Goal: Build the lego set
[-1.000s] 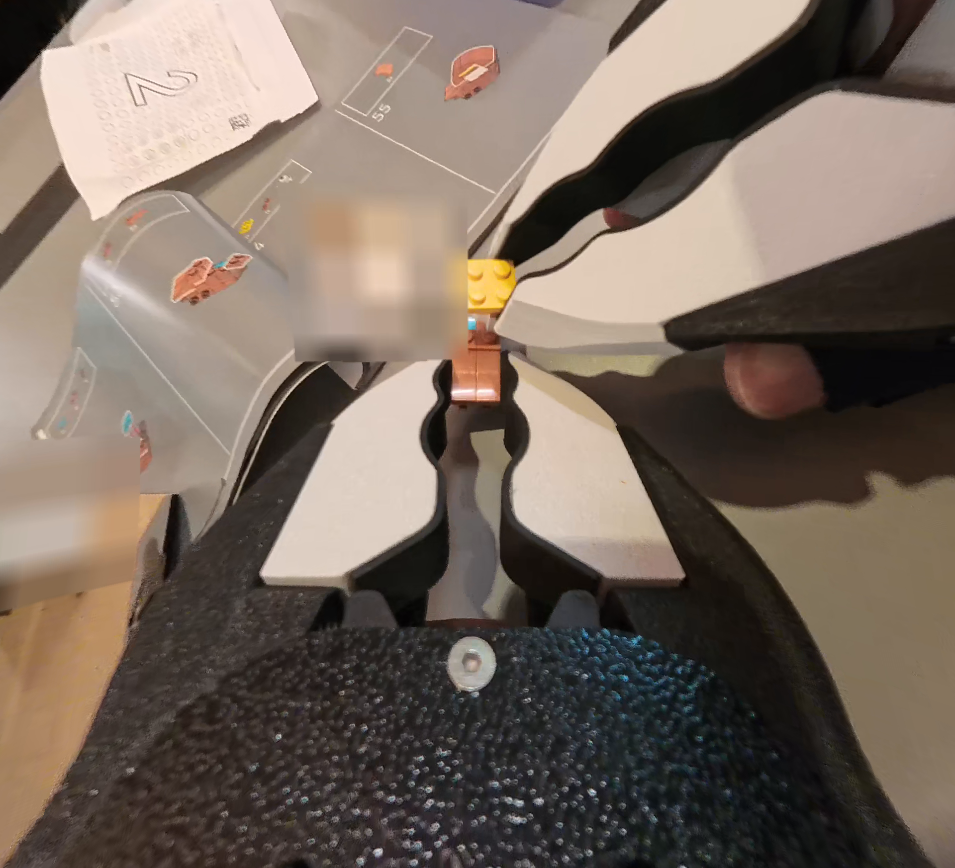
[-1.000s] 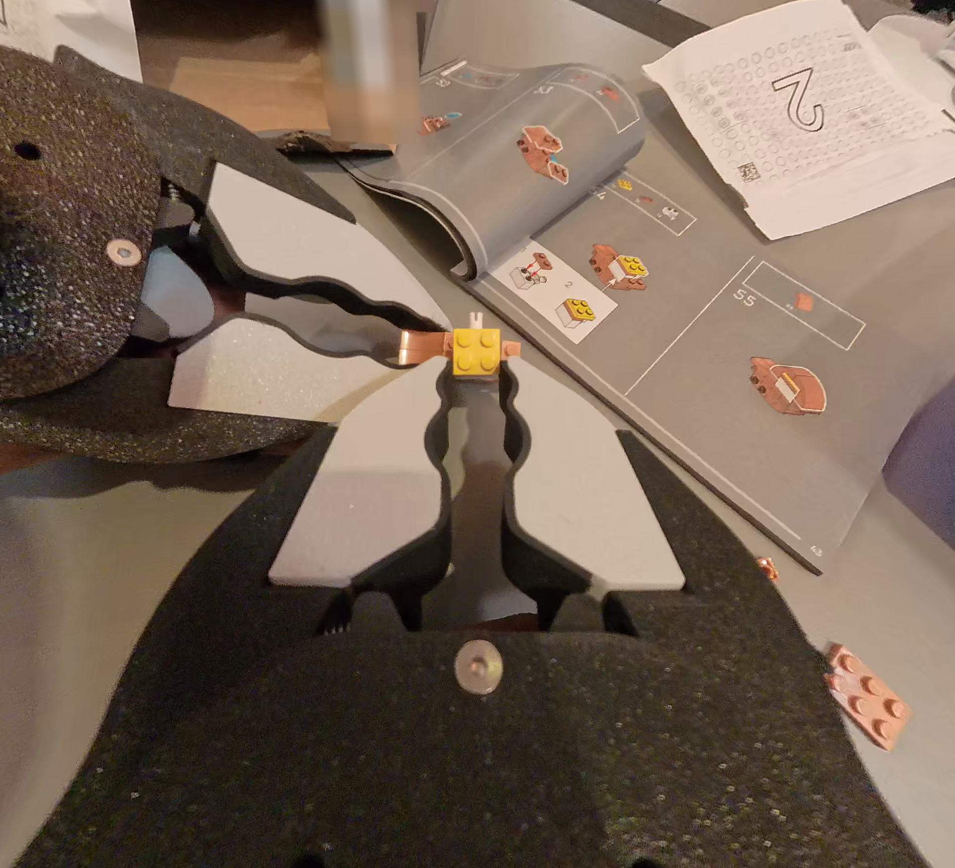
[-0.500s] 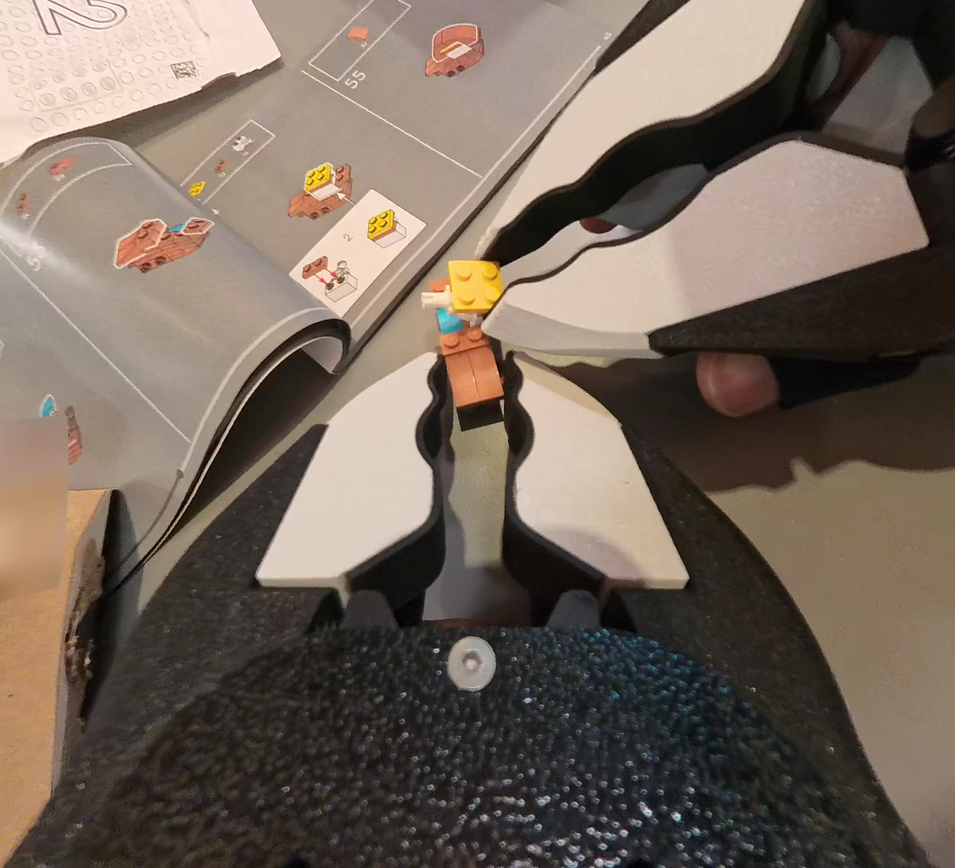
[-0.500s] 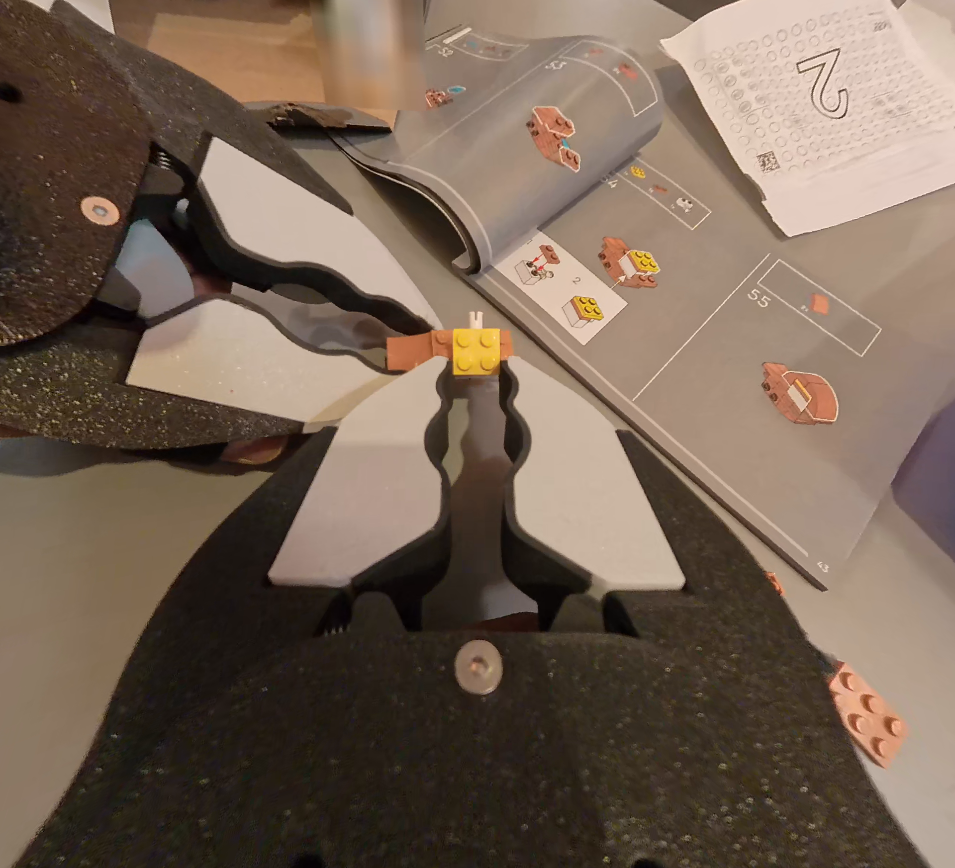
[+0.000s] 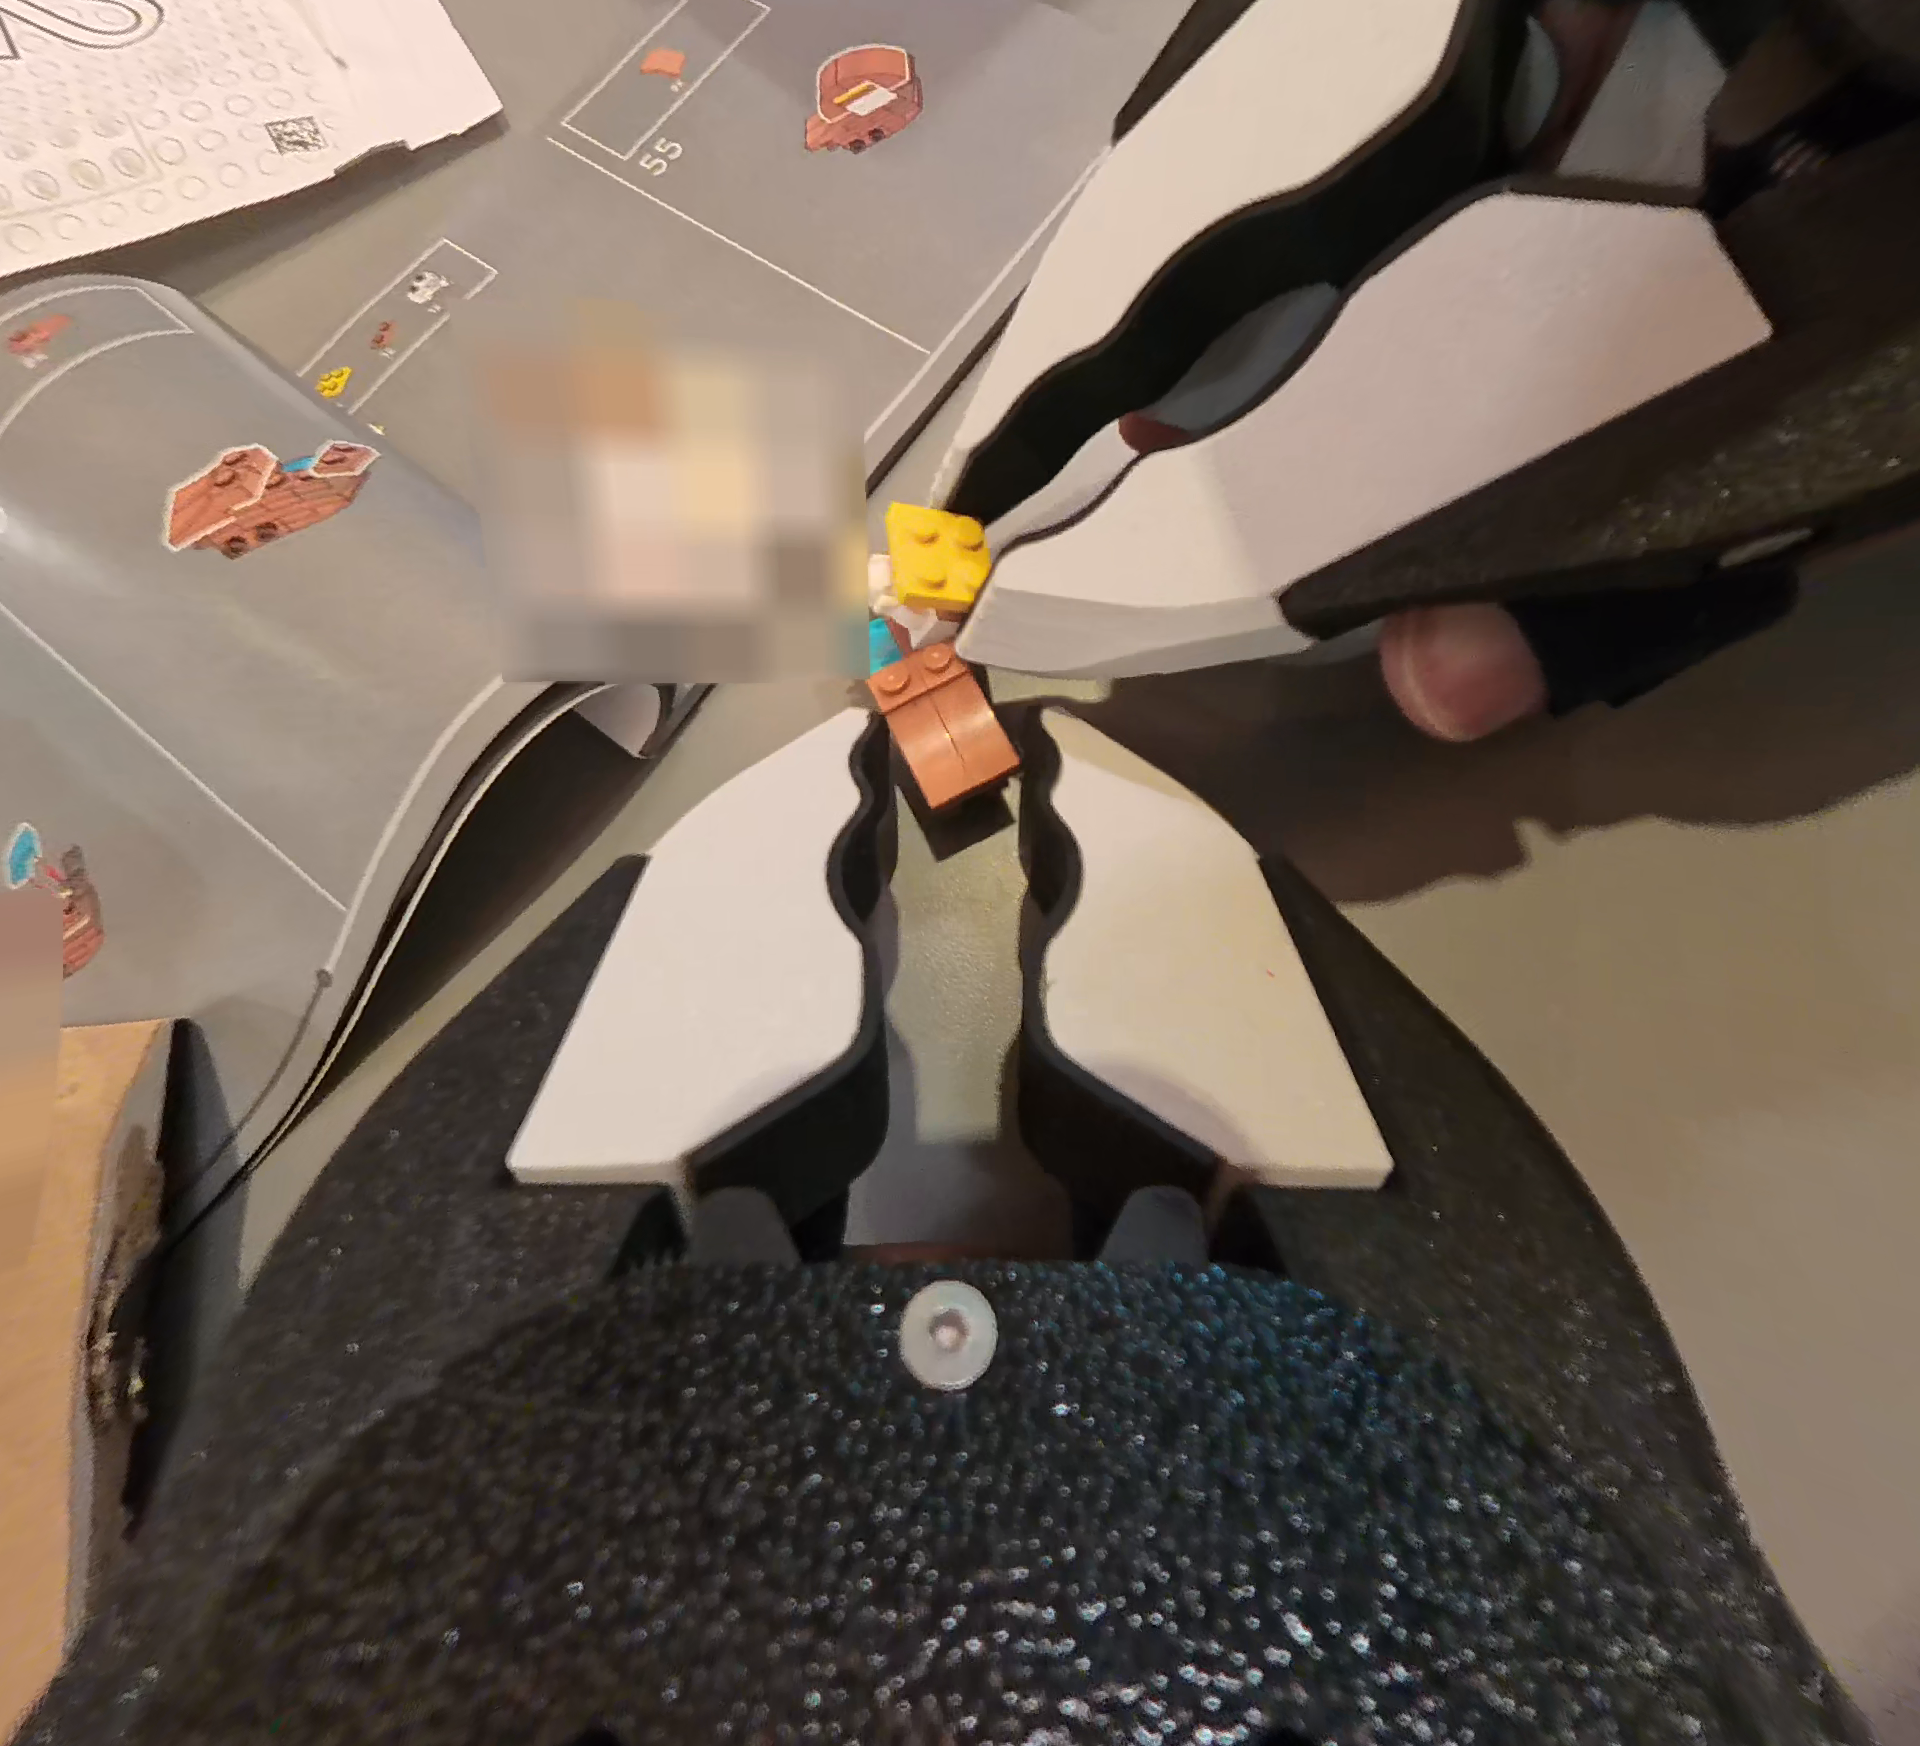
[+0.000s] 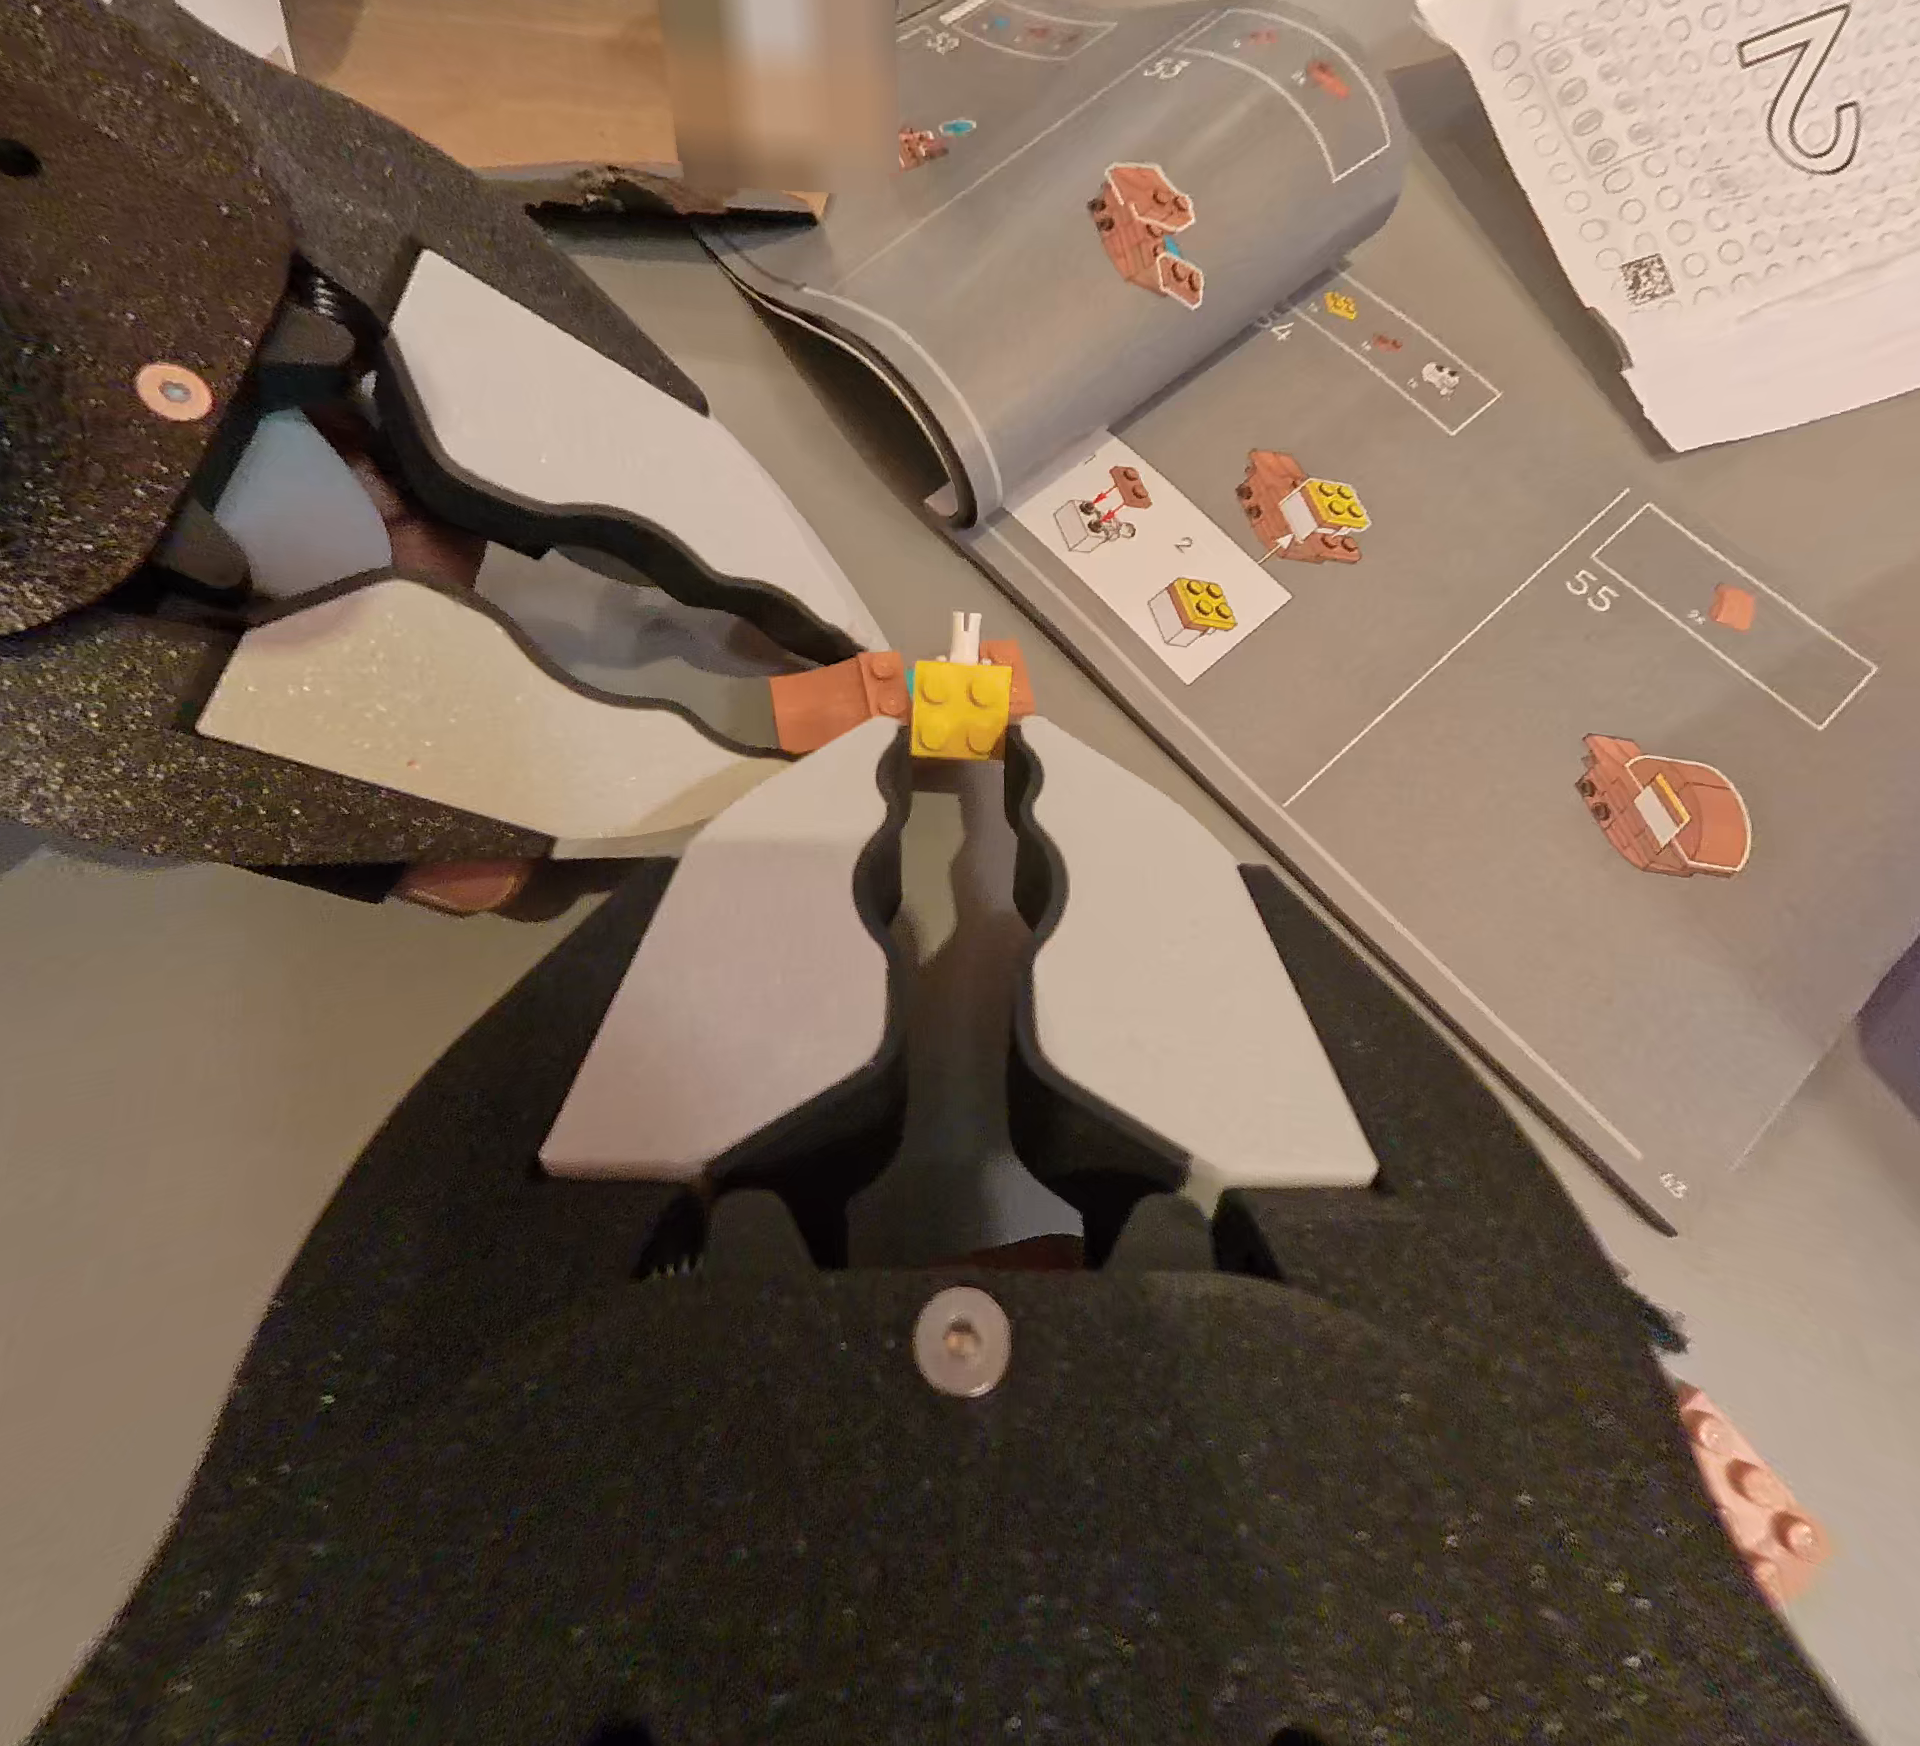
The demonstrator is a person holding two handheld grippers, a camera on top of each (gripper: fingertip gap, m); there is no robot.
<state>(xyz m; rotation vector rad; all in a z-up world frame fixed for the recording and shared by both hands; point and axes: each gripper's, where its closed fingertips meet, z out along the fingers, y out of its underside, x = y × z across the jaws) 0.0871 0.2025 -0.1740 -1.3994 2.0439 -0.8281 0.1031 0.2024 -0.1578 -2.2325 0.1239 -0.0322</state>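
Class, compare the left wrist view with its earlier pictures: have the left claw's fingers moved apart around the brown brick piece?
Yes. The left claw has widened: gaps now show beside the brown brick piece, which the right claw holds by its yellow brick.

The grey table [image 6: 208, 1125] carries an open instruction booklet [image 6: 1455, 761] at about 2 o'clock in the right wrist view. A white perforated sheet [image 6: 1714, 169] lies partly on the booklet at 1 o'clock. A pink studded plate [image 6: 1756, 1499] lies at 4 o'clock.

Dim warm light, blurred fisheye edges
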